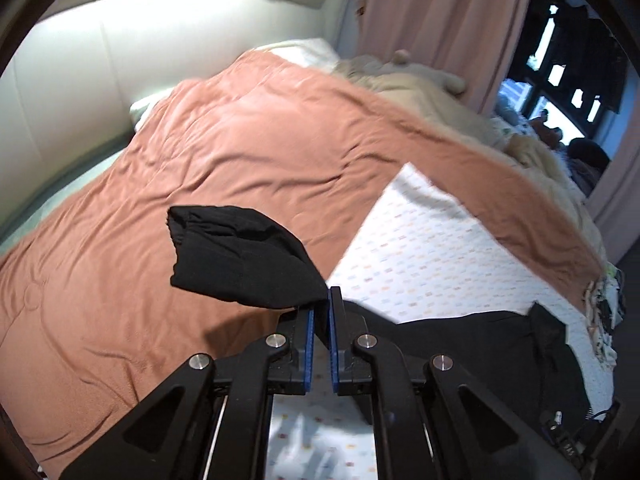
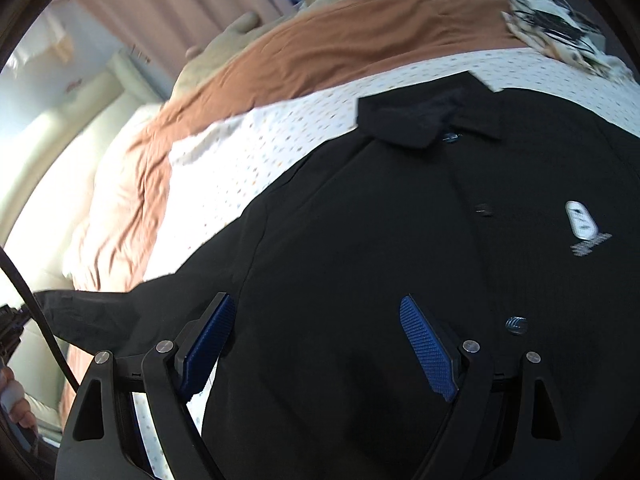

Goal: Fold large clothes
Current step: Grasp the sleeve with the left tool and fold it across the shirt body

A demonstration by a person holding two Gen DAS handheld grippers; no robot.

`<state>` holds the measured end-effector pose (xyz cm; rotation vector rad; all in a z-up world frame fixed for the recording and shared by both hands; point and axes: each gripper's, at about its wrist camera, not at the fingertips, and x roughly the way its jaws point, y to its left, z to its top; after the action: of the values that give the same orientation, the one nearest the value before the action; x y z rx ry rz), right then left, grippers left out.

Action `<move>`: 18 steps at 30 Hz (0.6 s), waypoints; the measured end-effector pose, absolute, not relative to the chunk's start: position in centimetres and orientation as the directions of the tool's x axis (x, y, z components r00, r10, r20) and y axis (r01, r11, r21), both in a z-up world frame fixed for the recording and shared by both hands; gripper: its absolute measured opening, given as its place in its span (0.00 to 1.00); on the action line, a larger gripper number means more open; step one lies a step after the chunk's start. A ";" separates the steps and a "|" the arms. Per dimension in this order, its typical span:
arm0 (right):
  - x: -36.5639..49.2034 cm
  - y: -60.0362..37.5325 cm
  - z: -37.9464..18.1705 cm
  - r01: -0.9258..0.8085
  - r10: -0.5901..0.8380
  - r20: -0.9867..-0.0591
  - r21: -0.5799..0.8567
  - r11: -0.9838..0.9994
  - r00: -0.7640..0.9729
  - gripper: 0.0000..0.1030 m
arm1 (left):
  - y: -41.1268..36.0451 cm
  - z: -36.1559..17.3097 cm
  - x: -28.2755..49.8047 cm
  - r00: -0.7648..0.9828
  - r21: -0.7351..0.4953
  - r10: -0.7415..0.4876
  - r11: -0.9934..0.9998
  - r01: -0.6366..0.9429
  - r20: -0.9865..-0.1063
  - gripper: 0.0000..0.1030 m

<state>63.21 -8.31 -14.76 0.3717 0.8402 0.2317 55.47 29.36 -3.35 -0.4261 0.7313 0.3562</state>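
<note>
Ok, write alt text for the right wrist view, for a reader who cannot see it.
The open right gripper hovers over a black button-up jacket spread collar-up on a white dotted sheet, its blue-padded fingers wide apart and holding nothing. The jacket's sleeve stretches off to the left, with an orange-brown quilt and pink curtains behind.

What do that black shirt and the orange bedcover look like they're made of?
The black shirt looks like a thin, matte knit, perhaps polyester: it hangs limp where the left tool pinches its sleeve, and it has a collar and buttons. The orange bedcover looks like a soft padded quilt with a faint sheen and puffy creases. The exact fibres cannot be told.
</note>
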 end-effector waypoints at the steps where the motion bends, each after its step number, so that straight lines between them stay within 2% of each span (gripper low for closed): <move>1: 62.4 -9.1 -14.4 -0.052 0.352 -0.672 0.424 0.904 0.652 0.81 | 28.6 -2.4 55.6 0.702 -0.252 0.155 0.862 -0.440 -0.695 0.08; 11: 54.0 -16.1 -12.2 -0.009 0.325 -0.589 0.475 0.880 0.740 0.82 | 16.5 8.0 57.0 0.801 -0.228 0.050 0.946 -0.229 -0.596 0.08; 18: 50.3 -20.0 -12.5 0.042 0.306 -0.566 0.518 0.855 0.765 0.82 | 8.3 11.2 57.2 0.823 -0.204 -0.043 0.975 -0.089 -0.567 0.08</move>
<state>50.30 -20.01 -12.46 0.5366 0.6918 0.1513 57.24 8.33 11.18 -0.2262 0.6051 0.0249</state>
